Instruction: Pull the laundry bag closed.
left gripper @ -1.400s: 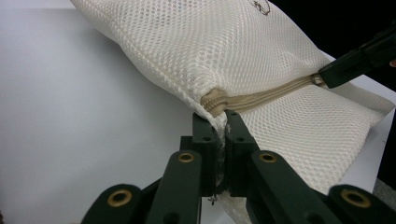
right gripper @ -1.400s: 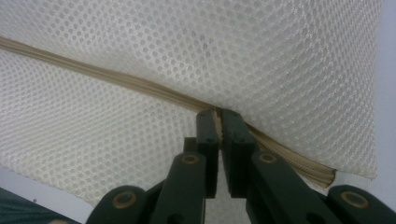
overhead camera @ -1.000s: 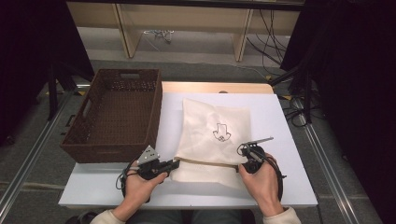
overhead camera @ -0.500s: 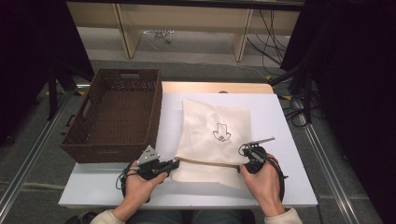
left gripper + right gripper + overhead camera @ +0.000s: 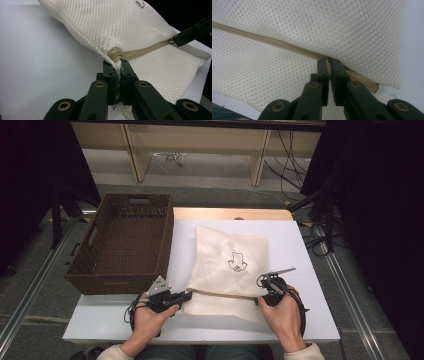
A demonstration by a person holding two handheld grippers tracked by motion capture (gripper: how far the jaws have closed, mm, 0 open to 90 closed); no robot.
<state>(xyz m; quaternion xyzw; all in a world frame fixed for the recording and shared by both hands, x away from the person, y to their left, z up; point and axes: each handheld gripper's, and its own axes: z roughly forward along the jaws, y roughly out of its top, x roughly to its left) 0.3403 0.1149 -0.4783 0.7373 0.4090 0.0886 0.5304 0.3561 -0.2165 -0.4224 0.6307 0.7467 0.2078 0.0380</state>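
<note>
We see a cream-white mesh laundry bag [image 5: 231, 267] lying flat on the white rectangular tabletop [image 5: 300, 245], just to the right of the dark brown woven wicker basket [image 5: 122, 242], which stands at the table's left side. The bag is a soft rectangle of fine honeycomb netting with a small dark line-drawn emblem [image 5: 235, 261] printed near its middle, and a beige zipper [image 5: 142, 51] runs across it close to the edge farthest from the basket's back wall, toward the person. The fabric is slightly rumpled and puckers where the zipper ends at the corner nearest the basket. Our left gripper [image 5: 117, 65] lies low and almost level on the table, just in front of the basket's near right corner, its jaws clenched on the bag's mesh corner at the zipper's end; the left hand [image 5: 150, 320] wraps the handle from below, forearm coming in from the near edge. Our right gripper [image 5: 329, 61] sits at the zipper's other end, well away from the basket, its jaws pinched together on the zipper line, apparently at the slider, though we cannot make out the pull itself. The right hand [image 5: 284, 316] cups that gripper from behind, wrist angled inward, and the zipper stretches taut and straight between the two grippers.
</note>
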